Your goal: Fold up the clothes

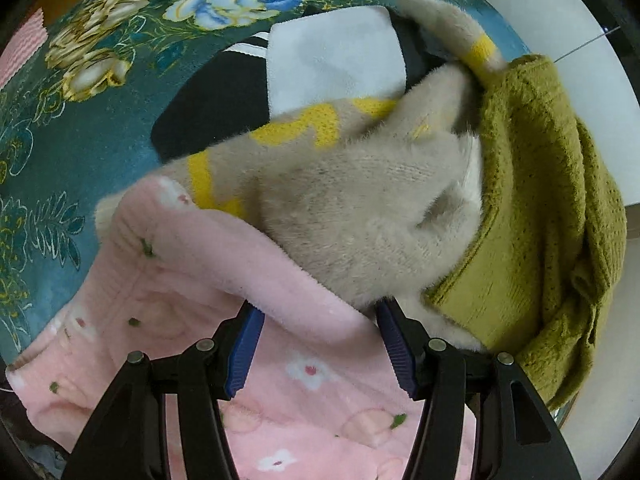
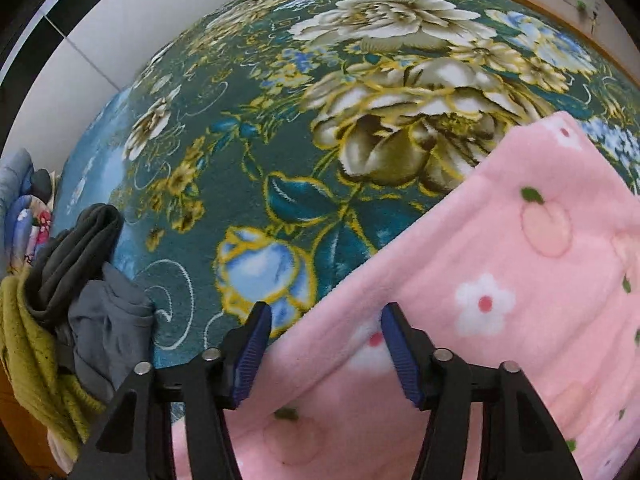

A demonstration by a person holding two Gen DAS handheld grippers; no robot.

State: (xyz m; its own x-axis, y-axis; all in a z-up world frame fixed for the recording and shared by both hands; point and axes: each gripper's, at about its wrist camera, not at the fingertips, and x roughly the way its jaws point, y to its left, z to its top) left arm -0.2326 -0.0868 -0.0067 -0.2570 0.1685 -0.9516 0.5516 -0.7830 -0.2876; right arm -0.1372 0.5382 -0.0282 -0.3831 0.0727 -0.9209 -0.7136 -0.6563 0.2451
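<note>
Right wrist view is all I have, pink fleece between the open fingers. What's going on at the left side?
Observer: The left gripper is open too, its fingers straddling a fold of the same pink fleece.
Operator: Anything lying on the fleece over there?
Observer: Yes, a beige sweater with yellow stripes overlaps its far edge.
Operator: I see olive knit at my left edge. Is that a separate garment?
Observer: It is an olive-green sweater, piled against the beige one.
Operator: Anything else in that pile?
Observer: A black garment with white stripes with a white cloth on top.
</note>
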